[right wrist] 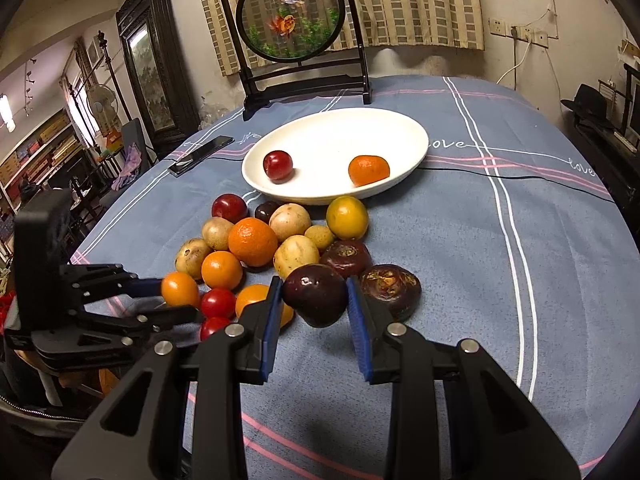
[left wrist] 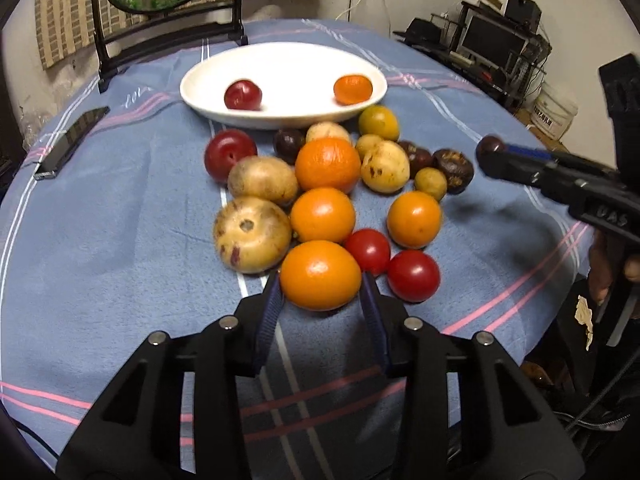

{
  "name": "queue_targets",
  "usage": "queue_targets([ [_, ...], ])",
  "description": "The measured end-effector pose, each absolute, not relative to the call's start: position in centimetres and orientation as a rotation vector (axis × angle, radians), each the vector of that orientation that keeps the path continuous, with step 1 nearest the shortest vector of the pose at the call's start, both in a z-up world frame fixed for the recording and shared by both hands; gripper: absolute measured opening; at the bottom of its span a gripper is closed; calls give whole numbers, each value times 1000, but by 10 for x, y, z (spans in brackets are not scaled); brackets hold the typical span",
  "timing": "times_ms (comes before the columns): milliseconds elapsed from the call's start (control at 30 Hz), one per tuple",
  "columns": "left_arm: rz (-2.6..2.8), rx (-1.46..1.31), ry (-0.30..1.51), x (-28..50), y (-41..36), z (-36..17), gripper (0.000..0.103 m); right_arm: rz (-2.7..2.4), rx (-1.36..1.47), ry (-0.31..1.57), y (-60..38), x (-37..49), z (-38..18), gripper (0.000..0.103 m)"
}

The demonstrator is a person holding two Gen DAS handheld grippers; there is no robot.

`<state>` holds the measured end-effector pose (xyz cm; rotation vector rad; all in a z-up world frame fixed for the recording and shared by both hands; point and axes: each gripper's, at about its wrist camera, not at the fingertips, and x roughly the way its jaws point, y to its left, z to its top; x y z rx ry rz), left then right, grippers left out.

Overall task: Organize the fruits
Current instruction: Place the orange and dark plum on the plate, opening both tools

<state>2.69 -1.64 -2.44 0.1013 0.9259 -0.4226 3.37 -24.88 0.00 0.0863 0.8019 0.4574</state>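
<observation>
A white oval plate (left wrist: 200, 92) (right wrist: 400, 128) at the far side holds a red plum (left wrist: 242, 95) (right wrist: 277, 165) and a mandarin (left wrist: 353, 89) (right wrist: 368, 169). In front of it lies a pile of oranges, tan fruits, red tomatoes and dark purple fruits. My left gripper (left wrist: 322, 280) is shut on an orange (left wrist: 319, 274) at the pile's near edge. My right gripper (right wrist: 314, 296) is shut on a dark purple fruit (right wrist: 315, 294) and holds it above the cloth; it shows at right in the left wrist view (left wrist: 491, 150).
A blue checked cloth (right wrist: 460, 260) covers the round table. A black phone (left wrist: 72, 142) lies at the left. A framed round goldfish screen (right wrist: 290, 20) stands behind the plate. A thin black cable (right wrist: 520, 178) runs right of the plate.
</observation>
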Motion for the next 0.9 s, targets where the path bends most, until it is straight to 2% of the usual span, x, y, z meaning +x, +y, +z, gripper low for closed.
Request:
queue_targets([
  [267,-420,125,839,41,-14,13,40,464,69,775,-246,43,11,32],
  [500,-361,130,779,100,-17,37,41,485,13,729,-223,81,31,32],
  [900,-257,79,826,197,-13,18,41,447,-61,836,-183,171,6,32],
])
